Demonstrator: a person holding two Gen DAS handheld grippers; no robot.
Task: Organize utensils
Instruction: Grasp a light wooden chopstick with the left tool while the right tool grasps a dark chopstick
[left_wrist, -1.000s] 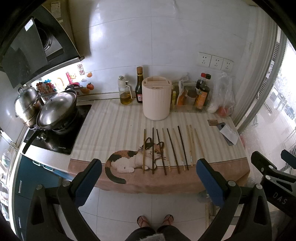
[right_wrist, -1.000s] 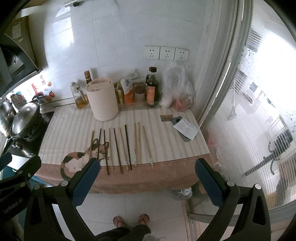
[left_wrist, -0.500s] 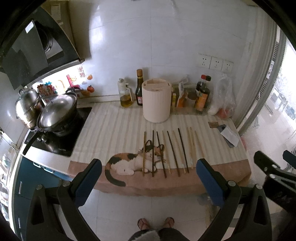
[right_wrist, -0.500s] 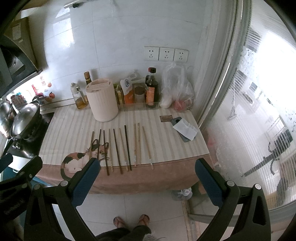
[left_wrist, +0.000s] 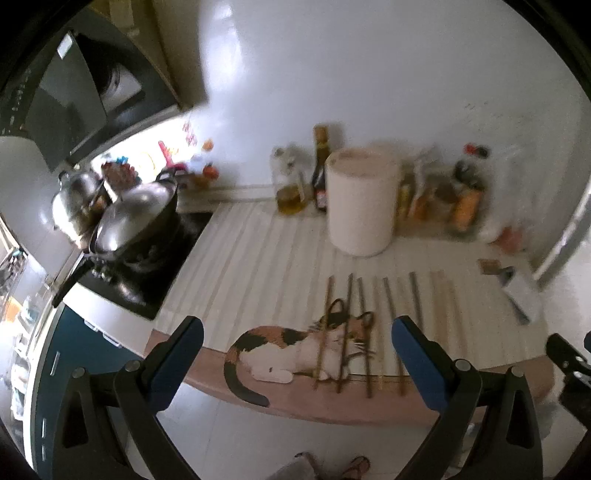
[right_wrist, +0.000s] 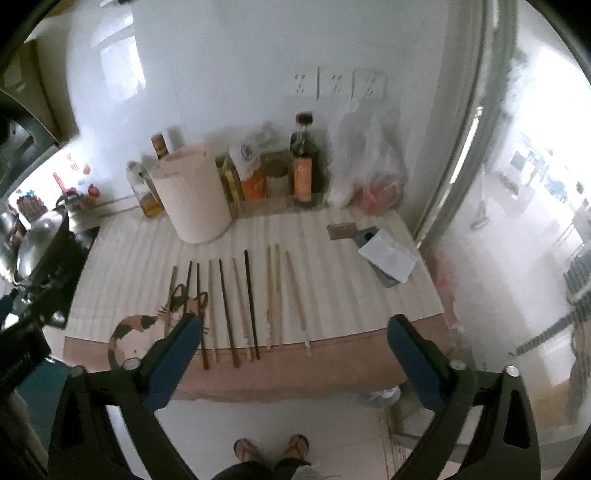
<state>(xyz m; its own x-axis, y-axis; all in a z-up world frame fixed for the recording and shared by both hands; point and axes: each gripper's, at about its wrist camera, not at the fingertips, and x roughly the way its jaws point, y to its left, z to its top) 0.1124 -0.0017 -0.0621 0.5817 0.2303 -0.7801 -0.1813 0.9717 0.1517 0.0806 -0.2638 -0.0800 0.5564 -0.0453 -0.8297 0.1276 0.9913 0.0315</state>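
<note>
Several chopsticks (left_wrist: 328, 295) (right_wrist: 251, 302) lie side by side in a row on the striped counter mat (right_wrist: 325, 280), their near ends by the counter's front edge. A cream cylindrical holder (left_wrist: 364, 206) (right_wrist: 194, 199) stands upright behind them. My left gripper (left_wrist: 297, 328) hangs open in front of the counter edge, over the cat picture (left_wrist: 280, 347), with nothing between its fingers. My right gripper (right_wrist: 294, 321) is off the counter edge before the row's right half. Its jaws are closing, still wide apart, and nothing is between them.
A wok (left_wrist: 136, 214) and a steel pot (left_wrist: 74, 199) sit on the black hob at the left. Bottles (right_wrist: 304, 162) and a plastic bag (right_wrist: 369, 162) line the back wall. A folded paper (right_wrist: 388, 254) lies at the right end. The person's feet (right_wrist: 271, 443) stand below.
Both grippers have dropped and come in toward the counter, so the chopsticks and holder look larger. The right gripper's fingers stand slightly closer together. Nothing on the counter has moved.
</note>
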